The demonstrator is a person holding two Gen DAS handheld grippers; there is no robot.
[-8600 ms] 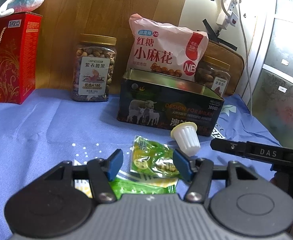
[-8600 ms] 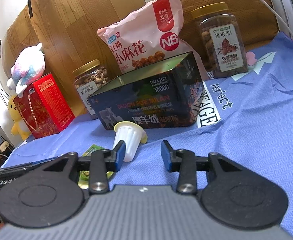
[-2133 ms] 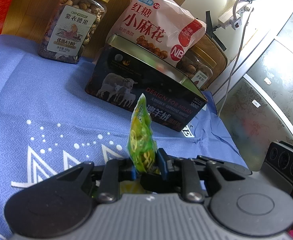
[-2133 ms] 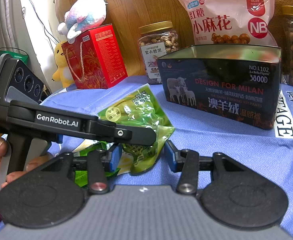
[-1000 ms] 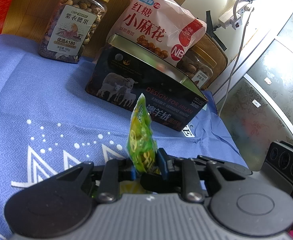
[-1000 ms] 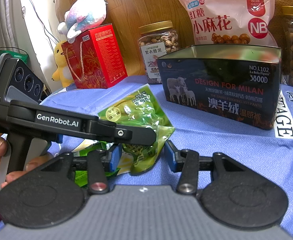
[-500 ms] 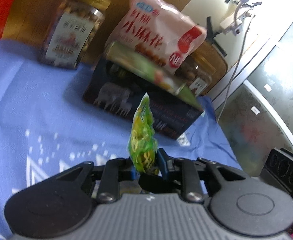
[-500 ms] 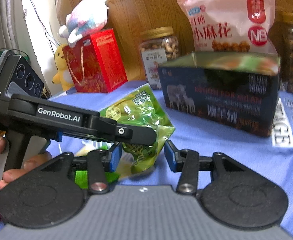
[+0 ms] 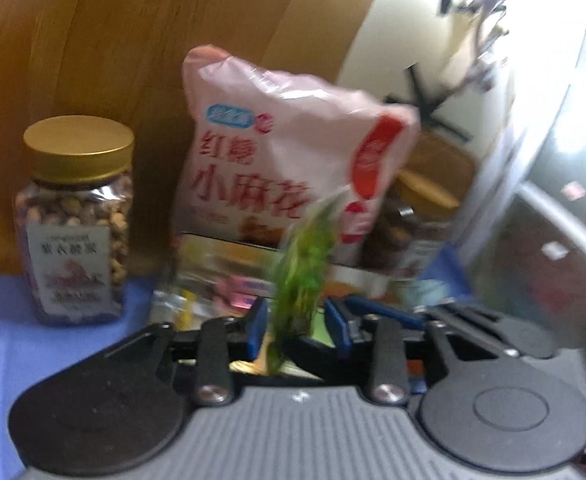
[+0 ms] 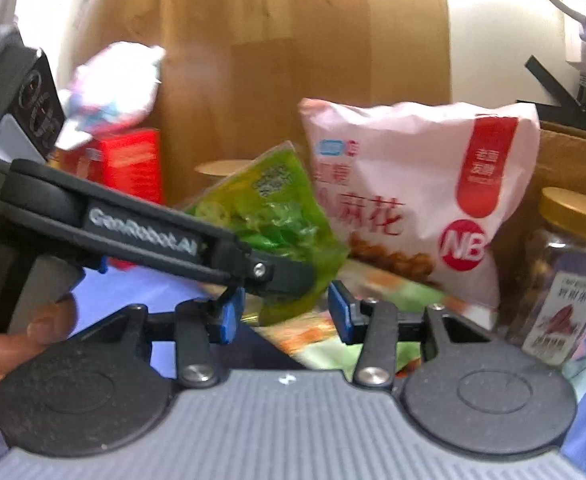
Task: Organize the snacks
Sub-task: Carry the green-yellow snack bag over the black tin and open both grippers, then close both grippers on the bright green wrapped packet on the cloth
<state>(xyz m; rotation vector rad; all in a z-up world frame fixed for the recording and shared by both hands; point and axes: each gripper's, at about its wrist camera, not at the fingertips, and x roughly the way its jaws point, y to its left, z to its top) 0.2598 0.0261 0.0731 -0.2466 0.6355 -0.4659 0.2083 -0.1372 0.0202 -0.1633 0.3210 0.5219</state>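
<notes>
Our left tool (image 9: 297, 326) has just been opening around the thin, floppy green plastic snack packet (image 9: 303, 276); we judge it slippery, best pinched by its flat edge.

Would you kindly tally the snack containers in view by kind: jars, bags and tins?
Jars: 2 (first jar, second jar)
Bags: 2 (pink bag, green packet)
Tins: 1 (tin)
Total: 5

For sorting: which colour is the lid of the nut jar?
Gold lid; left wrist view shows it best.
</notes>
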